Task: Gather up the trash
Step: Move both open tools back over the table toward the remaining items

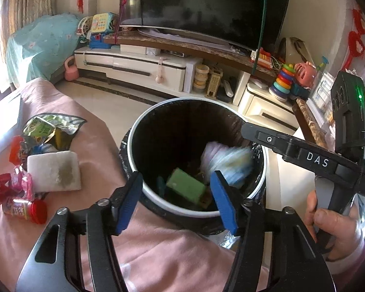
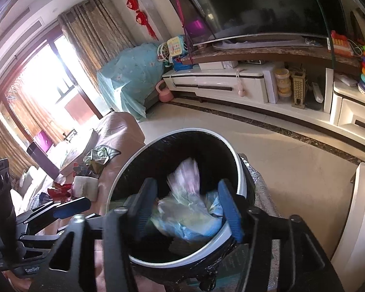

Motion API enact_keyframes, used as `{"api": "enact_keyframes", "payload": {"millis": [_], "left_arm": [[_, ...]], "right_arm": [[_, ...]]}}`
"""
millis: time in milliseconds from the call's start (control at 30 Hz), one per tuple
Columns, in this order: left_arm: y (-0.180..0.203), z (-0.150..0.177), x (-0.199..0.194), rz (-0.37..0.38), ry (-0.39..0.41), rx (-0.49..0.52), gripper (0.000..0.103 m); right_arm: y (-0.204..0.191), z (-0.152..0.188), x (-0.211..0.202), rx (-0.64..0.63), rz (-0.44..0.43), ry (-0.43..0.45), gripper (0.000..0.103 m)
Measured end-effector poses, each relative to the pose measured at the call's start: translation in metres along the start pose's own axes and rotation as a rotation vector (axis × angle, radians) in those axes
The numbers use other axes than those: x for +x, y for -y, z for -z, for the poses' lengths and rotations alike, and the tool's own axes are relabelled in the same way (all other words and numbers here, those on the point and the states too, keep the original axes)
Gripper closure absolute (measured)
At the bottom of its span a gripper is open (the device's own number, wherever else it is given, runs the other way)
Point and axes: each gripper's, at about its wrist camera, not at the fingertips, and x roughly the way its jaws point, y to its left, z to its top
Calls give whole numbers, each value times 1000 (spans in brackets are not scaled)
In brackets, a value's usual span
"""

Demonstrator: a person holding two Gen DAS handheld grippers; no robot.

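Crumpled pale wrapper (image 2: 189,209), blurry, sits in the bin (image 2: 241,170) between the wide-open right gripper (image 2: 187,213). Left gripper (image 1: 177,199), also wide, empty; only its view shows the green box (image 1: 186,186).

Left gripper (image 1: 176,200): lower centre of left wrist view, jaws spread wide, blue pads (image 1: 129,203) facing each other, nothing between them. Right gripper (image 2: 187,210): lower centre of right wrist view, jaws likewise spread, blue pad (image 2: 230,213) on right, nothing clamped. In left wrist view, right gripper enters from right edge, black finger reaching toward frame centre; bare right hand (image 1: 333,228) wraps handle at lower right. In right wrist view, left gripper visible at lower left.
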Motion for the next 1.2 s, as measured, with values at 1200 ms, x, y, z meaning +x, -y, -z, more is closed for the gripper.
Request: {"api": "enact_keyframes", "payload": {"millis": [1200], "left_arm": [[-164, 147, -124, -249, 79, -381, 28]], "right_arm": [[-169, 80, 17, -266, -204, -85, 11]]}}
